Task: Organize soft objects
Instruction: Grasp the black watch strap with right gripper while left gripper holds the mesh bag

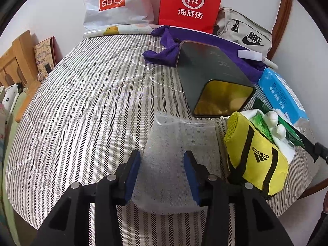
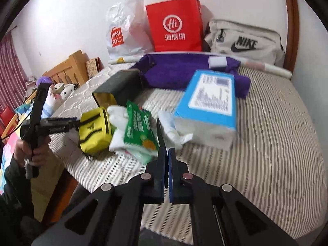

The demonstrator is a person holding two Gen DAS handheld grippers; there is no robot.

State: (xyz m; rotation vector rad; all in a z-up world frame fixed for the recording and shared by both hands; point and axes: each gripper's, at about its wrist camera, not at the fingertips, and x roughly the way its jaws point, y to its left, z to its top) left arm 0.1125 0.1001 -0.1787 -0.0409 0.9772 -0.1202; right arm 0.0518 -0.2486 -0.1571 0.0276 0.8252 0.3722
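Observation:
On the striped bed lies a translucent white mesh bag (image 1: pixel 170 143). My left gripper (image 1: pixel 163 162) stands open over it, blue pads on either side, not pressing it. Just to the right sits a yellow Adidas pouch (image 1: pixel 256 157) (image 2: pixel 94 131), stuffed with a white soft item (image 2: pixel 119 114) and a green packet (image 2: pixel 139 127). My right gripper (image 2: pixel 167 150) is shut, and the packet's dark edge seems pinched between its pads. In the left wrist view it reaches in from the right (image 1: pixel 307 144). A hand holds the left gripper (image 2: pixel 67 123) at the bed's left edge.
A blue tissue pack (image 2: pixel 209 102), a purple towel (image 2: pixel 174 71) and a dark tin with a gold inside (image 1: pixel 205 71) lie behind the pouch. A Miniso bag (image 1: pixel 114 4), a red paper bag (image 1: pixel 190 4) and a Nike bag (image 1: pixel 246 34) line the wall. The bed's edge runs close below the pouch.

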